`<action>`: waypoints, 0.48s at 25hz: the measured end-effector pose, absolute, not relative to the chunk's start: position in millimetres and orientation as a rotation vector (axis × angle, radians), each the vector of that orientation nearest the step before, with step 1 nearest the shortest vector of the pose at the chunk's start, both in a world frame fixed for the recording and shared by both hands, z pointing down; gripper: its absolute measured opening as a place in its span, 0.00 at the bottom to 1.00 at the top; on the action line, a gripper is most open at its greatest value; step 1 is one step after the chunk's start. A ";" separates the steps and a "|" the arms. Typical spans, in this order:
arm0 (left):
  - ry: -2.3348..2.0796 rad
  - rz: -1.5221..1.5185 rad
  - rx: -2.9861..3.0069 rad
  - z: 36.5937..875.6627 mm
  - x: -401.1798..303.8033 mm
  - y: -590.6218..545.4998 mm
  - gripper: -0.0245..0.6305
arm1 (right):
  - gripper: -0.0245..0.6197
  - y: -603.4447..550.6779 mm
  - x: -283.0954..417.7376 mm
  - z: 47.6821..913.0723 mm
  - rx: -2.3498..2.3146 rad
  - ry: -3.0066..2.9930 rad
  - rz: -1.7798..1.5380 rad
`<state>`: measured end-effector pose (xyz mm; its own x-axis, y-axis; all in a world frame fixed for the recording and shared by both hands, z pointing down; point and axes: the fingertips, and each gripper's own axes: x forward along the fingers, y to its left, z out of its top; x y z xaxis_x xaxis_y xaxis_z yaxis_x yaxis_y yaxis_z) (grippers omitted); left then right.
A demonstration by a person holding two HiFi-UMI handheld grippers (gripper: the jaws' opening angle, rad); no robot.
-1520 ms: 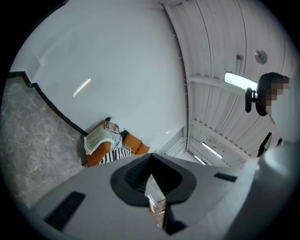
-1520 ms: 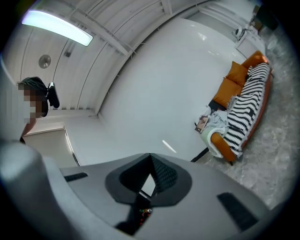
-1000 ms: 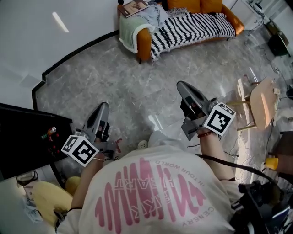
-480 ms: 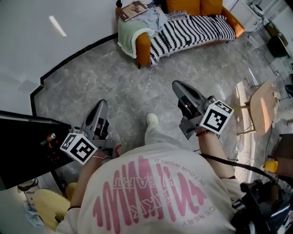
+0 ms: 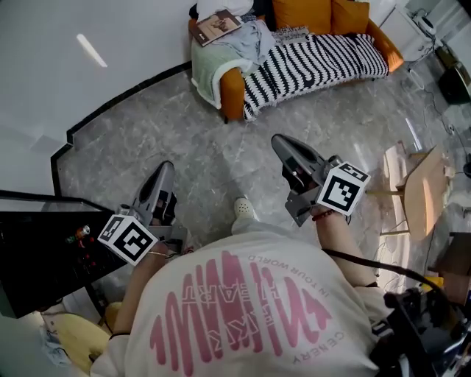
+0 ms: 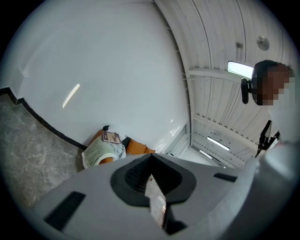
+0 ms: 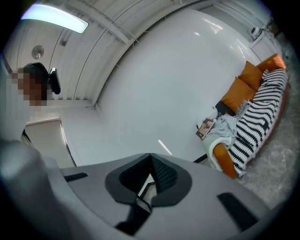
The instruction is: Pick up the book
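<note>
Fingers on my left gripper are clenched tip to tip with nothing between them, and those on my right gripper are pressed together just as tightly, also empty. Both grippers point level out over the grey marble floor, one on either side of my body, each with its marker cube close to my wrist.

The book lies flat, cover up, at one end of the orange sofa, on top of the arm nearest the white wall. It rests on a heap of cloth there. A pale green throw hangs down over the arm, and a grey garment is bunched just beside the book. A black-and-white striped blanket covers the seat, with orange cushions against the back.

The book is well apart from both grippers, across open floor. In my left gripper view it shows small, above and to the left of the fingertips. In my right gripper view it sits off to the right of them.

On my left stands a black cabinet, and on my right a small pale wooden table. One white shoe shows on the floor between the two grippers.
</note>
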<state>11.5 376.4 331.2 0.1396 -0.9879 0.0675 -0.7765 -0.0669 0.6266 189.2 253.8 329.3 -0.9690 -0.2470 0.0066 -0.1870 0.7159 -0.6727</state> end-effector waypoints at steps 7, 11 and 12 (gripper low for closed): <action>-1.720 -0.530 1.861 324.3 -1.3 326.8 0.05 | 0.05 199.8 171.4 326.1 -0.297 2.845 -1.130; -1.740 -0.545 1.840 326.6 -2.7 306.1 0.05 | 0.05 178.1 168.8 329.6 -0.266 2.858 -1.138; -1.744 -0.548 1.837 327.1 -2.0 301.1 0.05 | 0.05 172.8 169.2 330.9 -0.261 2.861 -1.140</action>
